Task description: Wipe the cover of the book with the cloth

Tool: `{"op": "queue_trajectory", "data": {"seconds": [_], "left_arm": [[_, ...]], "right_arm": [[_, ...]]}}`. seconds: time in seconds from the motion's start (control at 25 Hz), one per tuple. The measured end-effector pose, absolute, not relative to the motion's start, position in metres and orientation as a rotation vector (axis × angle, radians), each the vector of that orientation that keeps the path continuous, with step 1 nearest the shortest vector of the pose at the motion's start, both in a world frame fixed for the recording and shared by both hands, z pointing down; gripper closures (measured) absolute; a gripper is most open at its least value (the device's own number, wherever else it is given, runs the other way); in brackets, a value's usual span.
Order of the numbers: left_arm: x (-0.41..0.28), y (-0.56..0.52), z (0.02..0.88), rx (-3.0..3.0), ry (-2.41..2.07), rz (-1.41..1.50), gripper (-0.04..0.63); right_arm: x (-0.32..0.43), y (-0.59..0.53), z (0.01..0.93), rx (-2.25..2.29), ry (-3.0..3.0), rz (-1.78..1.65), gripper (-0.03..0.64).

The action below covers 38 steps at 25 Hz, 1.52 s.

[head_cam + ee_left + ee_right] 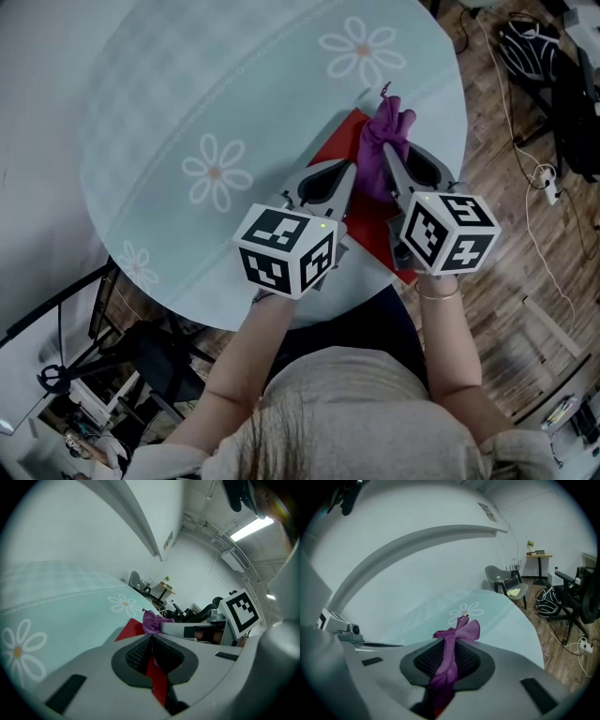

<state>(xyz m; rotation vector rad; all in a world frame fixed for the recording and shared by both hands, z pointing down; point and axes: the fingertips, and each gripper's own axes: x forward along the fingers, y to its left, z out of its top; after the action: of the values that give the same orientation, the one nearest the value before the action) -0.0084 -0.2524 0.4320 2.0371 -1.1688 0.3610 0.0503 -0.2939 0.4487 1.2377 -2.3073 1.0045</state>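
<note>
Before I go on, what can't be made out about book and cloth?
- Head view: most of the book cover, hidden under left hand-held gripper, right hand-held gripper and the cloth.
- Right gripper view: whether cloth touches cover, blocked by that gripper's body.
- Cover print: shows in no view.

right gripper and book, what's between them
The cloth, clamped in the right gripper's jaws; the head view shows it bunched over the book.

The head view looks steeply down on the left tool (339,171), the right tool (398,155) and the round bench (187,94). Each tool view sits close behind its own jaws, facing low across the bench. All three share the purple cloth (384,141); the head and left tool views share the red book (345,136).
</note>
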Motion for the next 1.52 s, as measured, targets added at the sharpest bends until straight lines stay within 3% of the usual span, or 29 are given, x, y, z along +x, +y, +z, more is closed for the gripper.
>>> {"op": "queue_trajectory", "data": {"seconds": [1.52], "left_arm": [[0.071, -0.215, 0.434, 2.168, -0.949, 0.455, 0.577]], "right_arm": [[0.146, -0.232, 0.451, 1.458, -2.185, 1.036, 0.546]]}}
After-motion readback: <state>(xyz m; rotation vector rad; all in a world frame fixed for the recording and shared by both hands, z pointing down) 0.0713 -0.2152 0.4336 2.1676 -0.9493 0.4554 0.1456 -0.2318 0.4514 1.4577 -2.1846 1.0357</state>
